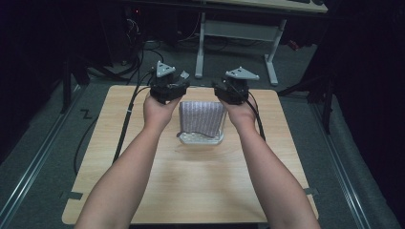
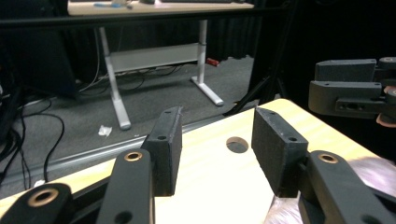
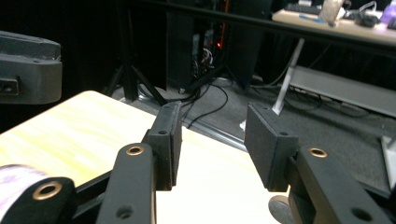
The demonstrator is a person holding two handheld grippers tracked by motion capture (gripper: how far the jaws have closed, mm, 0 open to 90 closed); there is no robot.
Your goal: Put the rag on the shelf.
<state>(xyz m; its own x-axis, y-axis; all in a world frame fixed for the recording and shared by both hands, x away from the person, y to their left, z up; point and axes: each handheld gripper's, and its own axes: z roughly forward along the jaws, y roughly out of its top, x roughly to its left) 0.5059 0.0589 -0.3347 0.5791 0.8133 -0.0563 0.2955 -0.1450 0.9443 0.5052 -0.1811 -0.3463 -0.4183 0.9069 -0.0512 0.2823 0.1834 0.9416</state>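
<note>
A pale lilac ribbed cloth point(image 1: 202, 117), folded, lies at the middle of the wooden table point(image 1: 191, 191), with a white edge and a dark cord along its near side. My left gripper point(image 1: 175, 84) hovers at the cloth's far left corner, and my right gripper point(image 1: 222, 88) at its far right corner. In the left gripper view the left gripper point(image 2: 217, 126) is open over bare table, with the cloth point(image 2: 376, 168) low at the right. In the right gripper view the right gripper point(image 3: 212, 121) is open too, nothing between its pads, the cloth point(image 3: 11, 179) at the bottom left.
The table's far edge lies just beyond both grippers, with a round hole point(image 2: 236, 144) in the top near it. Behind stands a desk on white legs point(image 1: 236, 33). Black cables point(image 1: 93, 131) trail over the grey floor at the left.
</note>
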